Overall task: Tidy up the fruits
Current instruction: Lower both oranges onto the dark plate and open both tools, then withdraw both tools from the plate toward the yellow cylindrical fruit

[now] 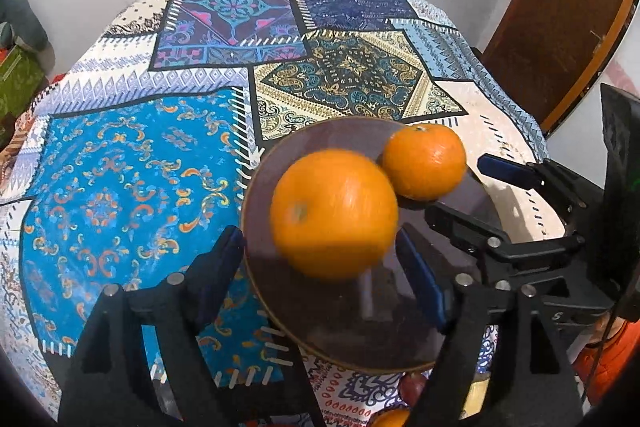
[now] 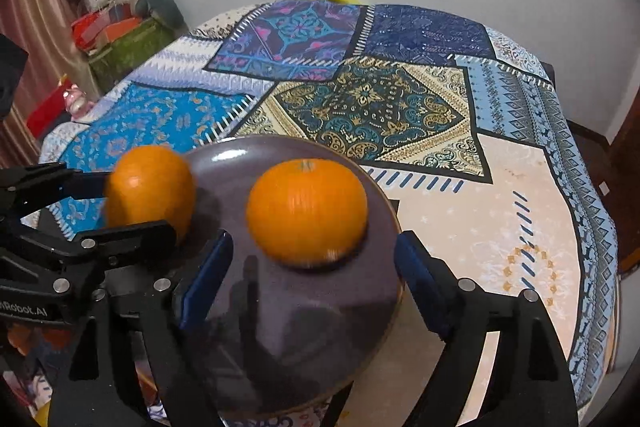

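Observation:
A dark brown plate (image 1: pixel 320 331) sits on the patchwork tablecloth; it also shows in the right wrist view (image 2: pixel 320 327). Two oranges lie on it. In the left wrist view the near orange (image 1: pixel 334 213) sits just ahead of my left gripper (image 1: pixel 320 267), whose blue-padded jaws stand open either side of it, apart from it. The far orange (image 1: pixel 424 161) lies between the open fingers of my right gripper (image 1: pixel 464 187). In the right wrist view that orange (image 2: pixel 306 211) sits ahead of my open right gripper (image 2: pixel 312 267), and the other orange (image 2: pixel 150 187) is by the left gripper (image 2: pixel 132 205).
The patterned tablecloth (image 1: pixel 132 167) covers the table. More fruit, a reddish one (image 1: pixel 414 387) and an orange one (image 1: pixel 390 419), lies near the table's front edge under the plate rim. A wooden door (image 1: pixel 560 19) stands at the right. Boxes and clutter (image 2: pixel 120 35) sit left of the table.

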{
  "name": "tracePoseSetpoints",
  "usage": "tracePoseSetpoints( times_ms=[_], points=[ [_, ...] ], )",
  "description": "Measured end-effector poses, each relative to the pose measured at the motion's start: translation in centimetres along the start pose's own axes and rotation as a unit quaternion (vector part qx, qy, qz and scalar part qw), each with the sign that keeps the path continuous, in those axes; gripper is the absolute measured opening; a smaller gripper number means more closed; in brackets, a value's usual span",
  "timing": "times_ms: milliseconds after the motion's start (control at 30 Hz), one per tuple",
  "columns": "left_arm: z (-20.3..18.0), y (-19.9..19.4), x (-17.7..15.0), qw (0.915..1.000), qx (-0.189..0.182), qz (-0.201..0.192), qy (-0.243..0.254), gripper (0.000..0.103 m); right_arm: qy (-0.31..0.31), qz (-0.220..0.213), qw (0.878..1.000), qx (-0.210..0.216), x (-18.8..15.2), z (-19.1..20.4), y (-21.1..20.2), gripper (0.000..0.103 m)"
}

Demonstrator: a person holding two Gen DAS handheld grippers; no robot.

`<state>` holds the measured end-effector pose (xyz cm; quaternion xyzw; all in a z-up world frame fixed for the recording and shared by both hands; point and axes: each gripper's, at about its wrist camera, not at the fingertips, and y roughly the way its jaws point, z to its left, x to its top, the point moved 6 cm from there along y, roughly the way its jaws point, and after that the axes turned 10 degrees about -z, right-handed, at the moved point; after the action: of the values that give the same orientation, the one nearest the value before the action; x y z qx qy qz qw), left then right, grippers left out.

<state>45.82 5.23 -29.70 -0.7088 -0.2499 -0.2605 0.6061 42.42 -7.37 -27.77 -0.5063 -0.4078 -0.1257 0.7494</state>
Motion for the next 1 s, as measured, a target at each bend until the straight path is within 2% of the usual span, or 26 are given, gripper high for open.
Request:
tracePoseSetpoints(
  times_ms=[233,500,1000],
  points=[
    [0.1,-2.6,-0.3,0.9998,0.014,-0.017,0.003,0.078,0.000,-0.010,1.000,-0.009,0.1,0.1,-2.1,0.081],
    [-0.1,-8.0,-1.0,0.9981,0.032,-0.049,0.019,0.078,0.004,-0.037,0.999,-0.013,0.5,0.7,-6.7,0.081],
    [-1.0,-16.5,-6.4,0.9979,0.029,-0.057,0.009,0.078,-0.040,-0.055,0.997,-0.033,-2.2,4.3,-14.8,0.082]
  ],
)
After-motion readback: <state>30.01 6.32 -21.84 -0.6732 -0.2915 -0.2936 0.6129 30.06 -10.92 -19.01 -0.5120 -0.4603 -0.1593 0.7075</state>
